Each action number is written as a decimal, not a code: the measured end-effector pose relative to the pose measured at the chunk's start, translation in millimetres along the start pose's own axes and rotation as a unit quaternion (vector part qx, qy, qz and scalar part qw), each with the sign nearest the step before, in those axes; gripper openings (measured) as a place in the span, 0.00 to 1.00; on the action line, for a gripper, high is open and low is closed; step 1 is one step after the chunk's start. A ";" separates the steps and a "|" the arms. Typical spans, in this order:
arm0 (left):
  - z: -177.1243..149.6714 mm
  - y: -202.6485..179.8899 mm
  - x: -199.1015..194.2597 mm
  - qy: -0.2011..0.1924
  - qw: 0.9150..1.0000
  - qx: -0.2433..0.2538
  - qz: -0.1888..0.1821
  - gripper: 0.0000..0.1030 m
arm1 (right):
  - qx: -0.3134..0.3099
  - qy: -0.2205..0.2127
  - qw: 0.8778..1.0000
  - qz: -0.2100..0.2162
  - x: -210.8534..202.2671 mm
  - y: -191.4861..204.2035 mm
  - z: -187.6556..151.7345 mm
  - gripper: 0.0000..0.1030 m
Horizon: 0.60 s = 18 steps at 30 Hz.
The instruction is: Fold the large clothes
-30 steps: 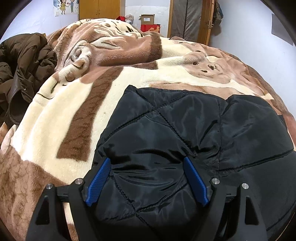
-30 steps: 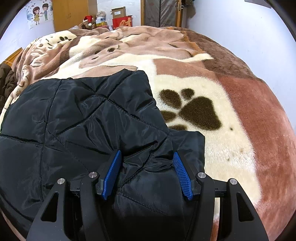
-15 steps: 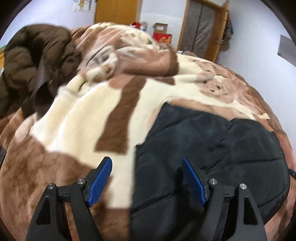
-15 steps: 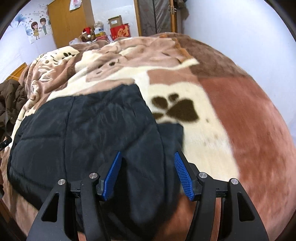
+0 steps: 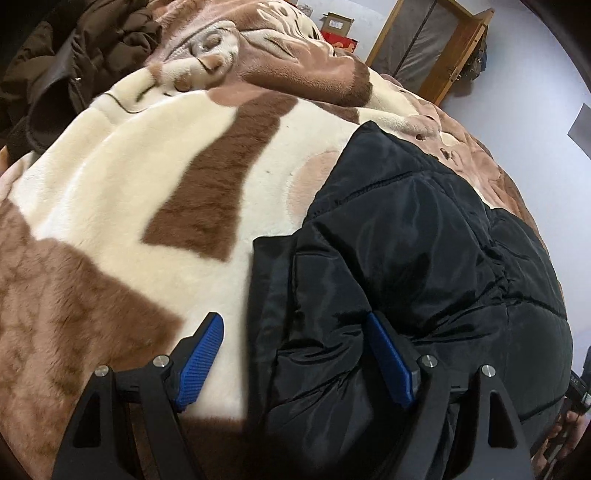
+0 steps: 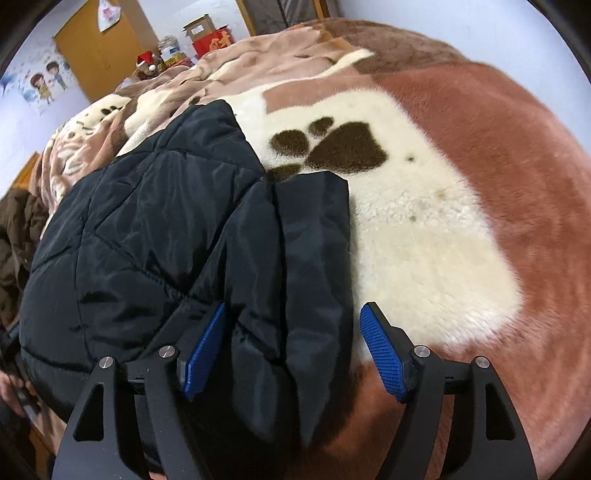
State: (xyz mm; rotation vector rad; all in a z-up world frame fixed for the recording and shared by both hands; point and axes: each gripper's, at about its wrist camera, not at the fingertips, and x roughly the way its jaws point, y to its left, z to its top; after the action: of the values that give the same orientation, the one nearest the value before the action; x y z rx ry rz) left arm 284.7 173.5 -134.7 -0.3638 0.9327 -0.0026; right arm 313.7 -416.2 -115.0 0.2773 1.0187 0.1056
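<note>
The jacket (image 6: pixel 177 229) lies on the blanket (image 6: pixel 424 229), with a coat (image 5: pixel 74 62) heaped behind to its left

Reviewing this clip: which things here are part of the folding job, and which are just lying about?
Part of the job:
black quilted jacket
left gripper, open
right gripper, open
plush blanket under it

Lying about:
brown coat
cardboard box
red box

Gold character "财" on red box (image 6: pixel 213 41)

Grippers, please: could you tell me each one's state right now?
Left gripper: open, straddling the black jacket's edge.
Right gripper: open, jacket between its fingers, not clamped.
</note>
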 end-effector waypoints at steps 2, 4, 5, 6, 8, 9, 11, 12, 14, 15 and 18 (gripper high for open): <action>-0.4 0.5 -0.3 0.002 1.000 0.004 -0.001 0.81 | 0.006 0.004 1.000 0.009 4.0 -0.2 2.2 0.71; -2.1 3.8 -0.3 0.006 1.000 -0.004 -0.012 0.81 | 0.017 0.012 1.000 0.022 6.6 -2.9 2.2 0.71; -3.6 6.3 -0.3 0.008 1.000 -0.010 -0.019 0.81 | 0.023 0.014 0.999 0.028 6.2 -4.8 0.3 0.71; -5.3 8.8 -0.2 0.009 1.000 -0.014 -0.025 0.81 | 0.030 0.018 0.999 0.036 6.0 -7.4 -1.8 0.71; -8.8 11.4 1.0 0.011 0.999 -0.019 -0.033 0.81 | 0.039 0.023 0.998 0.051 6.3 -11.1 -5.7 0.71; -9.5 11.2 2.3 0.012 0.999 -0.020 -0.034 0.81 | 0.040 0.025 0.997 0.057 6.6 -12.3 -7.4 0.71; -8.5 8.6 6.7 0.017 0.999 -0.017 -0.034 0.81 | 0.042 0.027 0.997 0.063 8.5 -13.3 -8.2 0.71; -7.4 6.3 9.4 0.019 0.999 -0.012 -0.032 0.83 | 0.041 0.029 0.997 0.065 10.4 -12.8 -7.3 0.71; -4.2 4.4 15.2 0.023 0.999 -0.010 -0.031 0.85 | 0.032 0.033 0.997 0.066 15.9 -9.2 -4.0 0.71; -3.3 4.0 18.0 0.025 0.999 -0.011 -0.033 0.86 | 0.030 0.034 0.997 0.066 17.6 -7.6 -2.7 0.71; -2.8 3.2 22.4 0.028 0.999 -0.014 -0.037 0.87 | 0.027 0.039 0.997 0.069 21.7 -3.8 -1.1 0.71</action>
State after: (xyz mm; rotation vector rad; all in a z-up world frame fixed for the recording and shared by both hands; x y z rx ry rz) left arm 295.4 172.1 -154.7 -0.4263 0.9754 -0.0678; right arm 324.0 -415.0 -134.5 0.3944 1.0807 0.2153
